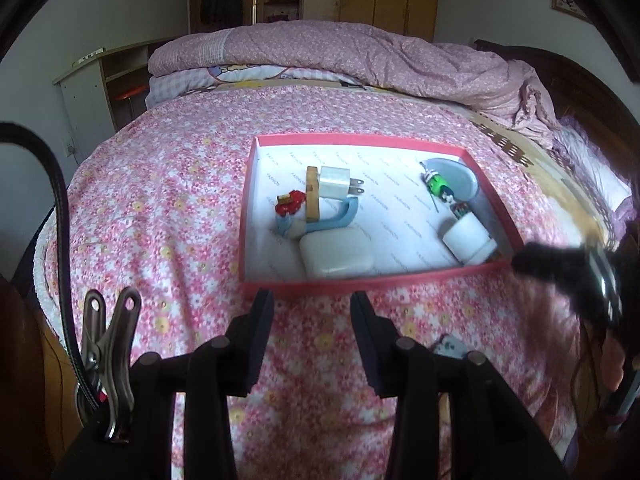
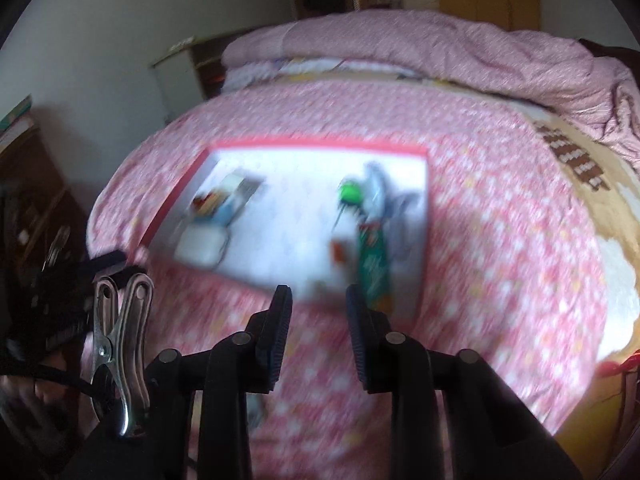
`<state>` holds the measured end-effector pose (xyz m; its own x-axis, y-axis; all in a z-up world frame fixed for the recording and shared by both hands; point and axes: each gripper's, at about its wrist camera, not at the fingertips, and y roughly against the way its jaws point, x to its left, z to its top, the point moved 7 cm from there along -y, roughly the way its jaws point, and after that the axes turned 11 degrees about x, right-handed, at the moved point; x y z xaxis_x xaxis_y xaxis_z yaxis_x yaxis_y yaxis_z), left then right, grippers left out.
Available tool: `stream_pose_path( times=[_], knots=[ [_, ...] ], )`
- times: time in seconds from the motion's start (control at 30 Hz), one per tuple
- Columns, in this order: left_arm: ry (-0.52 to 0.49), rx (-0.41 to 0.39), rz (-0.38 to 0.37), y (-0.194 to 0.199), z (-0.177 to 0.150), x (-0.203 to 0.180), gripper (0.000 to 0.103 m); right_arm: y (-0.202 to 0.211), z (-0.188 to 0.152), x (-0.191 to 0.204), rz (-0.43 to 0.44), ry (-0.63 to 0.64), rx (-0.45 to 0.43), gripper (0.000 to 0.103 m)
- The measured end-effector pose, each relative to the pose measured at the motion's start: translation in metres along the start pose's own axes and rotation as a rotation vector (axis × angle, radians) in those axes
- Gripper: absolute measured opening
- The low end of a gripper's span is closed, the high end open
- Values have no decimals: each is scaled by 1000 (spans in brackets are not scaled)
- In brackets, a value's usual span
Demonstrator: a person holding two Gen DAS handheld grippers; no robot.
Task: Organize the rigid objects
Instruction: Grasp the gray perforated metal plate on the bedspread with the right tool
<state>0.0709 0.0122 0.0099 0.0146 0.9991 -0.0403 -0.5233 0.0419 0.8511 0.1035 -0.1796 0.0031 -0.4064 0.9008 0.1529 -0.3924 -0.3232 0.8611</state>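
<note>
Left gripper (image 1: 312, 300) and right gripper (image 2: 318, 294), jaws spread and empty above the floral bedspread (image 1: 160, 208); beyond, red-rimmed tray (image 1: 246, 200) holding charger (image 1: 334, 186), white case (image 1: 336, 254), white cup (image 1: 466, 238); risk: soft bedding lets a nudged tray tilt, spilling contents.

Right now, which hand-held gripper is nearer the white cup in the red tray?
Right. The right hand-held gripper sits just outside the red tray corner beside the white cup; the left hand-held gripper is short of the tray's near edge, farther off.
</note>
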Motion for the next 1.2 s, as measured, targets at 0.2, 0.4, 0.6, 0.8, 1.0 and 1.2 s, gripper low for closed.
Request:
stream_pose_path(
  times=[0.2,0.4,0.6,0.8,1.0,1.2],
  knots=[
    [-39,20,10,4,-16,-3,42,-12,-39,18,10,39,80,43],
    [-29,34,10,3,-26,1,42,-25,-50,37,39,71,117,44],
    [-11,52,16,-3,-31,8,42,-36,-54,49,23,98,152,49],
    [-8,69,15,-9,-34,9,42,-42,-52,60,18,122,169,49],
    [-5,70,19,-10,-34,10,42,-42,-50,68,6,144,176,49],
    [26,88,12,-14,-36,18,42,-35,-46,78,45,153,209,57]
  ],
)
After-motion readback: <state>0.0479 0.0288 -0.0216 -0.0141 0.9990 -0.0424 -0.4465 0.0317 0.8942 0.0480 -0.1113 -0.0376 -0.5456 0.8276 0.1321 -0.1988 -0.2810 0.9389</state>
